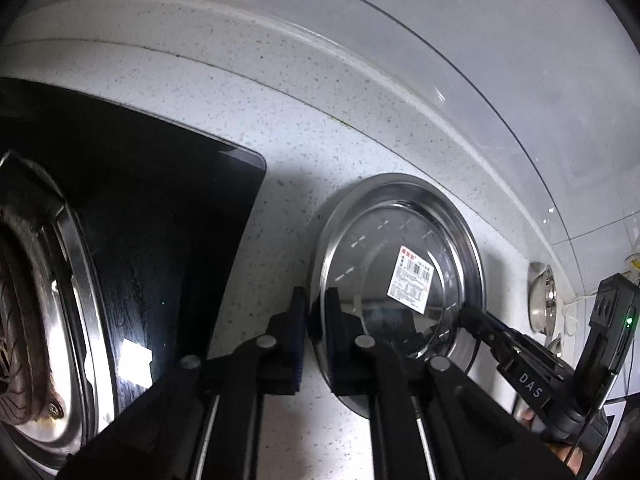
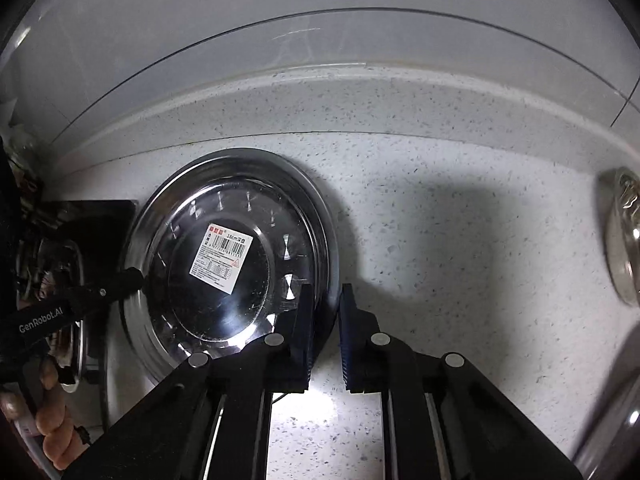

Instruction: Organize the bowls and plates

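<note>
A round steel plate [image 1: 372, 248] with a white barcode sticker lies on the speckled white counter [image 1: 280, 128]. My left gripper [image 1: 315, 304] is shut on the plate's left rim, one finger outside the rim and one over the plate. In the right wrist view the same plate [image 2: 256, 280] lies left of centre, and my right gripper [image 2: 325, 304] is shut on its right rim. Each gripper shows in the other's view: the right gripper [image 1: 466, 316] at the plate's right edge, the left gripper [image 2: 134, 276] at its left edge.
A black cooktop [image 1: 168, 220] with a steel burner ring [image 1: 76, 300] lies close to the plate's left. A steel bowl [image 1: 542, 300] [image 2: 622, 240] stands at the right near the wall. Another shiny steel vessel [image 2: 608, 420] fills the lower right corner. A hand [image 2: 52, 420] holds the left gripper.
</note>
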`<action>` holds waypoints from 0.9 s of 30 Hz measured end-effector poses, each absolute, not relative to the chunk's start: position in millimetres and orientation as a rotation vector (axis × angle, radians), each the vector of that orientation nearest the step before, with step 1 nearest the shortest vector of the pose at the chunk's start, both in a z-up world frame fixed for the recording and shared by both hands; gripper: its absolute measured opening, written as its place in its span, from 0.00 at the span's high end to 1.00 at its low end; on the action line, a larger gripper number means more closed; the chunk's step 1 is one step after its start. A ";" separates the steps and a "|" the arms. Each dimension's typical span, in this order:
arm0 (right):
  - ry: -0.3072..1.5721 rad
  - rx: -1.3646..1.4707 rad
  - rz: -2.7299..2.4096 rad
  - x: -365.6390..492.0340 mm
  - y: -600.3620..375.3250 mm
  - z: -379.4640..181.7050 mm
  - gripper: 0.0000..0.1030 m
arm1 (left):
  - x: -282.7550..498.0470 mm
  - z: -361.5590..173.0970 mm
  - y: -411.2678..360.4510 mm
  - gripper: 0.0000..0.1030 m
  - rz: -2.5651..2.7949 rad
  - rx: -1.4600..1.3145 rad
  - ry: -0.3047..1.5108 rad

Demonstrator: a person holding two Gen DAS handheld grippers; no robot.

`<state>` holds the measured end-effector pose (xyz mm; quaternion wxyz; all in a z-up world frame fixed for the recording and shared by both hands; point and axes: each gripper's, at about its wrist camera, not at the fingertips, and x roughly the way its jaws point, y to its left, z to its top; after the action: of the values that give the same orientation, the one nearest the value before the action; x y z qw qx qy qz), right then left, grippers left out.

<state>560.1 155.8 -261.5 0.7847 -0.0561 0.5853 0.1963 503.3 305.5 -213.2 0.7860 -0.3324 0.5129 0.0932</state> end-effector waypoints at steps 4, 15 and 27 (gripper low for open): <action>1.248 -0.111 0.433 555.0 156.6 -250.2 0.90 | 490.7 -193.6 296.5 0.93 0.211 -0.680 1.092; 1.136 -0.103 0.507 481.5 94.5 -133.5 0.90 | 394.3 -78.4 226.2 0.92 0.085 -0.657 0.974; 1.217 -0.128 0.524 345.6 -30.4 -131.5 0.90 | 260.1 -106.0 115.2 0.90 -0.117 -0.638 1.113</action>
<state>345.6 -30.4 -131.5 0.7865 -0.0595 0.5647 0.2430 260.1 115.2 -106.0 0.7998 -0.2973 0.5187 -0.0543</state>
